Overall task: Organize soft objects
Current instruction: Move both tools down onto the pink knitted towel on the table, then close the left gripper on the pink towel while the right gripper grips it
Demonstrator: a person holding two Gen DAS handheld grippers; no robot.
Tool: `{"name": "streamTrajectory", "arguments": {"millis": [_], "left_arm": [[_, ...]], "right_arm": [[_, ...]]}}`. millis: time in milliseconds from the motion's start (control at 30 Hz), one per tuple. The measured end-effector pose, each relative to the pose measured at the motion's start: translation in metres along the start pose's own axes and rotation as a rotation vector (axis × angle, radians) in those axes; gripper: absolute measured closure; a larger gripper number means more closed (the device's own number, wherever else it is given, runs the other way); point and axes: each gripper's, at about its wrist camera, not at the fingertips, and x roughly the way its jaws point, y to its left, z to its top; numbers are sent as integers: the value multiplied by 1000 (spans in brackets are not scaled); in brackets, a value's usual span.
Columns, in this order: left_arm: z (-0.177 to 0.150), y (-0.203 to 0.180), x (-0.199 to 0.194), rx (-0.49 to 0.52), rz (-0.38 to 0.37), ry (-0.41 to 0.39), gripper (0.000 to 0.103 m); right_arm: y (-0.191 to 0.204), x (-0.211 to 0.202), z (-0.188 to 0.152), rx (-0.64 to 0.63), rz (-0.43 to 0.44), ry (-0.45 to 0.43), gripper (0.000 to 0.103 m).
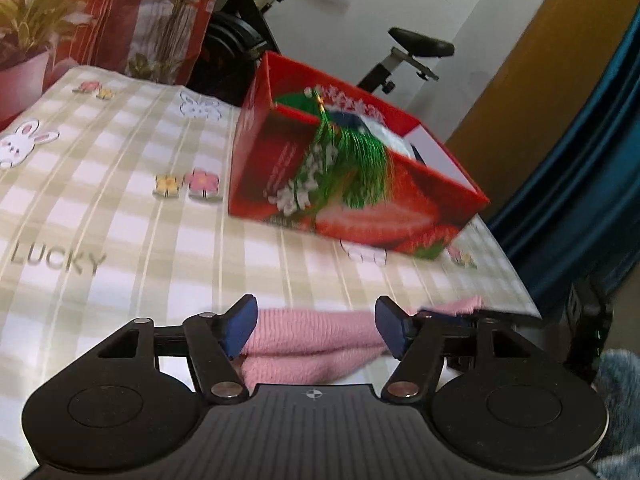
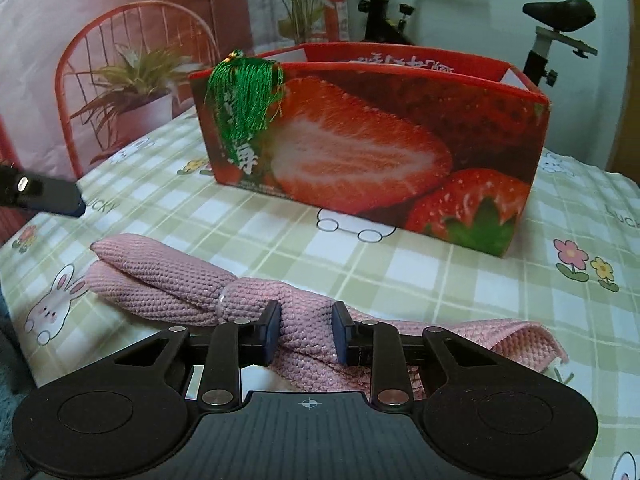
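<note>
A pink knitted cloth (image 2: 168, 280) lies folded lengthwise on the checked tablecloth (image 2: 280, 248) in front of a red strawberry-print box (image 2: 372, 152). My right gripper (image 2: 307, 330) is shut on the cloth's bunched middle, with a pad pressed into each side. My left gripper (image 1: 316, 326) is open. The same pink cloth (image 1: 312, 340) shows between and below its blue pads, which do not press on it. In the right wrist view one left fingertip (image 2: 74, 202) hovers above and to the left of the cloth's folded end. A green tassel (image 2: 244, 100) hangs over the box's front wall.
The box (image 1: 360, 184) holds white and dark soft items. An exercise bike (image 1: 420, 46) stands behind the table. The table's edge (image 1: 516, 280) runs close by the box, with a blue curtain (image 1: 580, 184) beyond it. A printed backdrop (image 2: 132, 60) stands at the far side.
</note>
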Motion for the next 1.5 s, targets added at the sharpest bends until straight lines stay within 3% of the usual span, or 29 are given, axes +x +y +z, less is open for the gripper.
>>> {"name": "streamTrajectory", "arguments": {"millis": [200,300,533,733,833,933,1133,1333,1433,1500], "left_arm": [[-4,2,30,-53,79,42,35],[-16,1,37,-65,78,62,34],[-32,-6,50,2,107,74,33],[-40,-7,48,56,118,46,33],[-40,-3,47,27,102,36,34],[-40,-2,45,16,95,32,35],[-40,-2,46,21,95,33,35],[-41,-3,46,26,97,32,35],[-41,-3,46,28,98,33,35],[-41,-3,46,28,99,32,34]], "right_arm": [[-1,0,-4,1,3,-24,78],[0,0,-7,6,0,-38,77],[2,-3,-13,11,-9,-60,76],[0,-16,-15,44,-9,-96,65],[0,-31,-16,52,-50,-145,51],[-6,-41,-18,95,-116,-175,43],[-28,-33,-23,217,-228,-140,32],[-33,-20,-32,244,-193,-96,33],[-29,-20,-32,225,-156,-86,50],[-25,-18,-31,207,-149,-81,55]]}}
